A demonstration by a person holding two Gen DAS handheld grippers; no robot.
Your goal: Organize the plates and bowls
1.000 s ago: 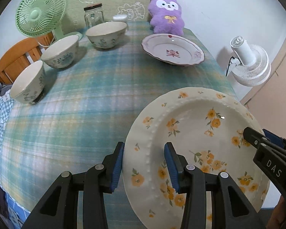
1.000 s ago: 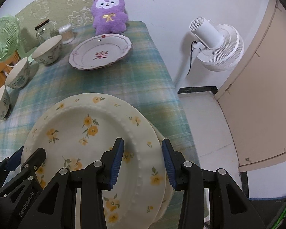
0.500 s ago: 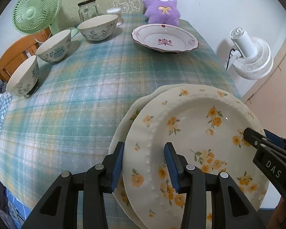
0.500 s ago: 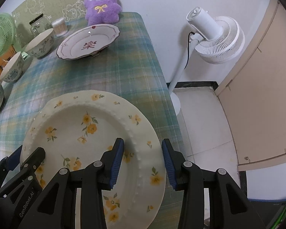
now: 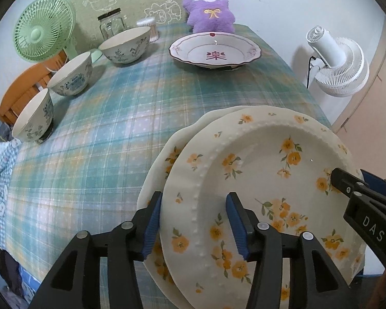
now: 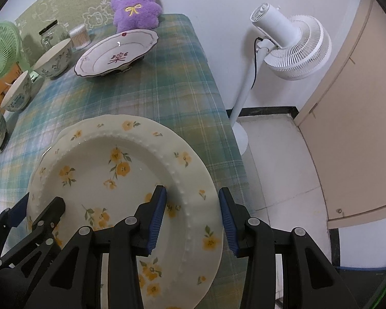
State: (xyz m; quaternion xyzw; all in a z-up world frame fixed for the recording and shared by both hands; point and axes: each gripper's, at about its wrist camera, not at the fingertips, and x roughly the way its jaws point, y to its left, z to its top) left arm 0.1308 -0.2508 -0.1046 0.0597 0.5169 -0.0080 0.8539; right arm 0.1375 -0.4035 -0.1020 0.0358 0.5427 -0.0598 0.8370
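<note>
Cream china with orange flowers, the top plate (image 5: pixel 265 180) lies on a matching lower plate (image 5: pixel 162 164) at the near end of the plaid-clothed table (image 5: pixel 110 134). The left gripper (image 5: pixel 195 221) straddles its rim with jaws opening and pads clear of it, while the right gripper (image 6: pixel 190 217) brackets the opposite rim, whether pressing I cannot tell. Only the left view shows the lower plate's crescent clearly and three bowls (image 5: pixel 72 74) beside the green fan (image 5: pixel 43 38); the right view alone shows the white fan's (image 6: pixel 293 49) pole reaching the floor.
</note>
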